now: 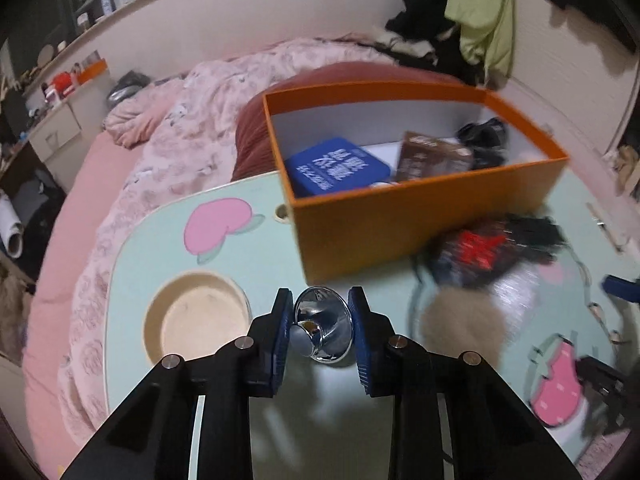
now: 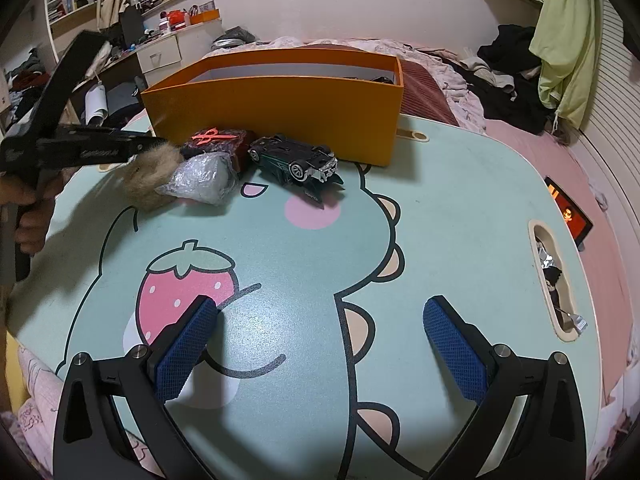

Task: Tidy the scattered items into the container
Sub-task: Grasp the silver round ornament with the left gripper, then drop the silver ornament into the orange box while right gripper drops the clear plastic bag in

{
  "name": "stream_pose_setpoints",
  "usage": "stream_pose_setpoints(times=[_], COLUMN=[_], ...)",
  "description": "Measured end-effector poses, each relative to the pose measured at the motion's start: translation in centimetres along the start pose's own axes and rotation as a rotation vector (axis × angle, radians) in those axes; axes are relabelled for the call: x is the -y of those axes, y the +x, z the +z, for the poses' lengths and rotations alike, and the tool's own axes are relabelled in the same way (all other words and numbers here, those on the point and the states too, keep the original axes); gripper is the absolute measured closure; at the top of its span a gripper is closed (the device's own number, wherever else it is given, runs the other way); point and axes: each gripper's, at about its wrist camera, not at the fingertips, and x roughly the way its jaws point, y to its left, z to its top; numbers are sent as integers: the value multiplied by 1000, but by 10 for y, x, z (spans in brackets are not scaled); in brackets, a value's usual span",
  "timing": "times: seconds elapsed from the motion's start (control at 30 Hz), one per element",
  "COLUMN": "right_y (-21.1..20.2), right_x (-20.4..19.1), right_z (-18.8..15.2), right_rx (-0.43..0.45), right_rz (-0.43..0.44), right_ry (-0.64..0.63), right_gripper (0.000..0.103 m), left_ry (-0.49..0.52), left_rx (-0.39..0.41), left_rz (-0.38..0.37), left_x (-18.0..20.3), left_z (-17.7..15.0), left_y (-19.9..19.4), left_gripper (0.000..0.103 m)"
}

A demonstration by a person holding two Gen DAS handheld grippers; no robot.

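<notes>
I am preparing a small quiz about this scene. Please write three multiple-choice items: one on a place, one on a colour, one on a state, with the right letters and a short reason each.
1. Where does the toy car lie?
A. inside the box
B. on the table, in front of the box
C. on the bed

2. What colour is the box?
A. orange
B. green
C. white

3. How is the right gripper?
A. shut on the car
B. shut on nothing
C. open

Answers:
1 B, it lies upside down on the table.
2 A, its walls are orange.
3 C, its fingers stand wide apart, empty.
</notes>
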Motion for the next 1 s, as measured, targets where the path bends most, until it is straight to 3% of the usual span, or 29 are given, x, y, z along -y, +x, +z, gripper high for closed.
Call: stream_pose_setpoints(times=[0.2,0.37,0.6,0.73,0.9,1.0], right_y=[1,-1,-4,-4,-5,-4], right_x=[-2,5,16,14,2,-14], right_z=[-3,-4,-4,0,12,29], right_rx=[7,26,66,45,43,53], right_rz=[3,35,115,87,101,160], right_ry=[10,37,103,105,57,11], right_gripper=[0,0,0,0,0,7], left_ry=[5,-39,-27,-8,-26,-52], left_rx=[65,63,72,94,111,119], left_rz=[-27,-92,-69,-42,-43,-38], left_x=[28,50,72,75,70,66], left_z=[-39,-65,-77,-80,-83,-84], left_y=[-42,-51,-44,-44,-46,-48], left_gripper=[76,76,75,75,75,75])
